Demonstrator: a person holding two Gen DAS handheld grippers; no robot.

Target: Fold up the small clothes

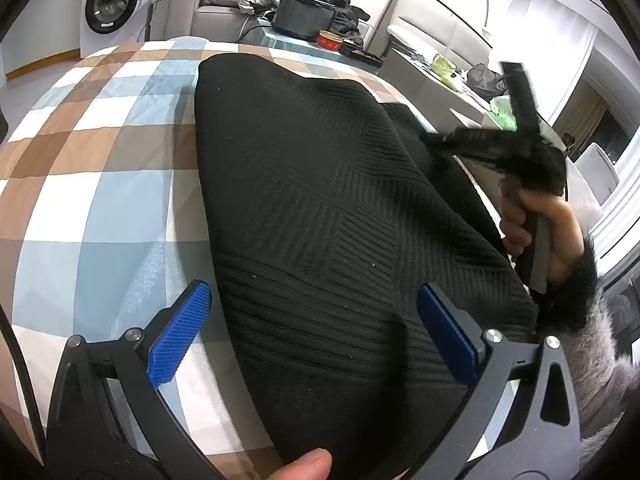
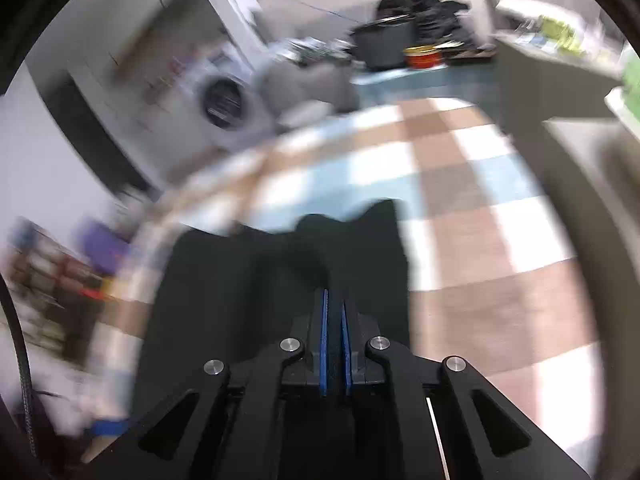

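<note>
Left tongs: wide apart, nothing between the blue pads, hovering low over the near end of the black knit garment. Left pad sits over the checked cloth just left of the garment's left edge; right pad is over the fabric itself. So that near-left edge runs between my pads, slightly left of centre.

Garment lies flat on the cloth-covered worktop, long axis running near to far, far end rounded, ribbed panels showing. It takes the middle of the left wrist view, with cloth bare to the left.

Right side: right hand grips the handle of the right tongs at the garment's right edge, about mid-length. In the right wrist view the pads are pressed nearly together with black fabric bunched ahead of them. I judge they're clamped on the right edge; that view is motion-blurred, so contact depth is unclear.

Key relation: the fold line follows the long axis, and the right tongs already have the right edge. The left tongs are nearer the near-left edge. My read: either pin that side while the right carries its edge over leftward, or drop and close on the near hem for a near-to-far fold. I can't tell which is intended.

Risk: thick knit may slip from a shallow pinch.

Far clutter, washing machine included, is well apart.
</note>
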